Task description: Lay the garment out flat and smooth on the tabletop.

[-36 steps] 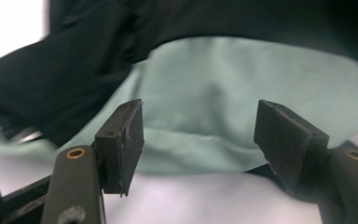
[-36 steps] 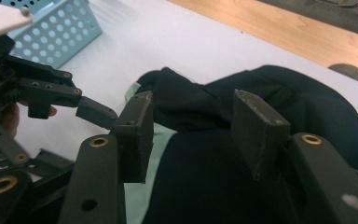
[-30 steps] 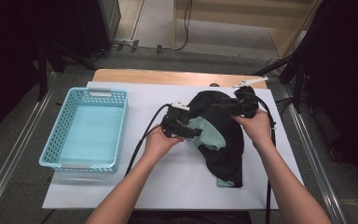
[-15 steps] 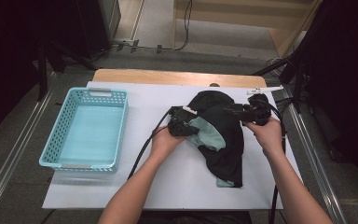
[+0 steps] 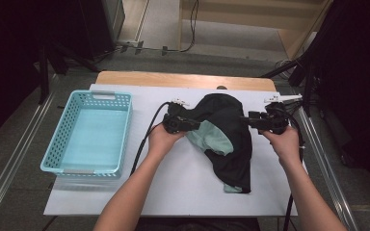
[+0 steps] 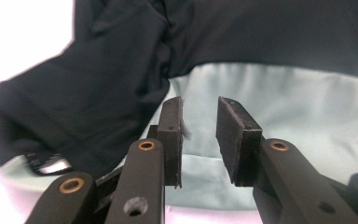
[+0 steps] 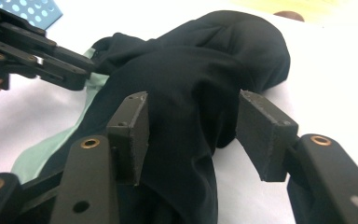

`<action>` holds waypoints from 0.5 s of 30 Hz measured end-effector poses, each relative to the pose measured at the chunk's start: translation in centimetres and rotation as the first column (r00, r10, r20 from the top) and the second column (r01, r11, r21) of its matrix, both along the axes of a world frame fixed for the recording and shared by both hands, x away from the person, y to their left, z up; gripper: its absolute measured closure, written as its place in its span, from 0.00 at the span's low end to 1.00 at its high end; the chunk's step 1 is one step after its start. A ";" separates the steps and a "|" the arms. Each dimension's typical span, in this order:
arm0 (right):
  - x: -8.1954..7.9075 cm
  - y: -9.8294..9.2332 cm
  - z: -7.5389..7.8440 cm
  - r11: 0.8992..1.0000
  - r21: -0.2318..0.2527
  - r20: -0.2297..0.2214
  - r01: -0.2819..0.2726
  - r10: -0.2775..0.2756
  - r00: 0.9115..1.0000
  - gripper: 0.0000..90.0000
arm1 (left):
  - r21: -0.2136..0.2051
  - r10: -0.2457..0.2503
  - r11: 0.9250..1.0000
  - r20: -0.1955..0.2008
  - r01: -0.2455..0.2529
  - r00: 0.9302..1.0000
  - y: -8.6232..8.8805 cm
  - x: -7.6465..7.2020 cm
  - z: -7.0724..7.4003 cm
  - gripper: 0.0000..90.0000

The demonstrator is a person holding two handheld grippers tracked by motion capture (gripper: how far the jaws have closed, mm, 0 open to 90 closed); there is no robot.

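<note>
Risk first: cloth could bunch or slip, judging by how loosely both tools sit at this moment. Going left to right, with the black garment (image 5: pixel 226 130) as the landmark. Well to the left of the garment stands a pale blue basket (image 5: pixel 90 132), on the white sheet (image 5: pixel 173 187) that covers the table. Just at the garment's left edge is the left gripper (image 5: pixel 192 125), held in the person's left hand (image 5: pixel 161 140). Its jaws have just been opening again after a full close; the gripper's own view shows a narrow gap between them, with nothing pinched, and the garment's mint-green lining (image 6: pixel 279 102) lying behind them. The garment itself lies crumpled at the middle of the sheet, its black shell partly folded back over that lining. At the garment's right edge is the right gripper (image 5: pixel 246 118), in the right hand (image 5: pixel 283 142). Its jaws have just been opening and stand wide, astride a raised black fold (image 7: pixel 191 121) without pressing it.

Since neither tool has hold of cloth, a pull now would likely move nothing. A close by the left one may catch lining alone, so the shell slides off. A shallow bite by the right one could let the fold slip free.
</note>
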State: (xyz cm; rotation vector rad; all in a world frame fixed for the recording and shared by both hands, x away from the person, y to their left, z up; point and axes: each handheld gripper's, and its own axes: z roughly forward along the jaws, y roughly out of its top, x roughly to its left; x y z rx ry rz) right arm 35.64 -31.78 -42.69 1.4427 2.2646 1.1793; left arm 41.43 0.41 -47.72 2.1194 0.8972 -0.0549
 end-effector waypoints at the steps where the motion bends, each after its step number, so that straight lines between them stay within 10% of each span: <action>1: -0.2 -0.1 -0.1 1.000 -0.001 0.001 0.001 -0.001 1.000 0.46 | 0.004 -0.007 1.000 0.009 0.007 1.000 -0.3 0.0 -0.2 0.70; 8: -1.1 -1.1 -0.9 1.000 -0.004 -0.003 0.021 -0.021 1.000 0.42 | 0.079 -0.027 0.997 0.065 0.021 0.998 -2.3 0.2 -1.7 0.50; 15: -2.2 -1.6 -2.2 1.000 -0.007 -0.006 0.024 -0.025 1.000 0.39 | 0.135 -0.054 0.990 0.077 0.043 0.996 -3.3 0.3 -2.6 0.85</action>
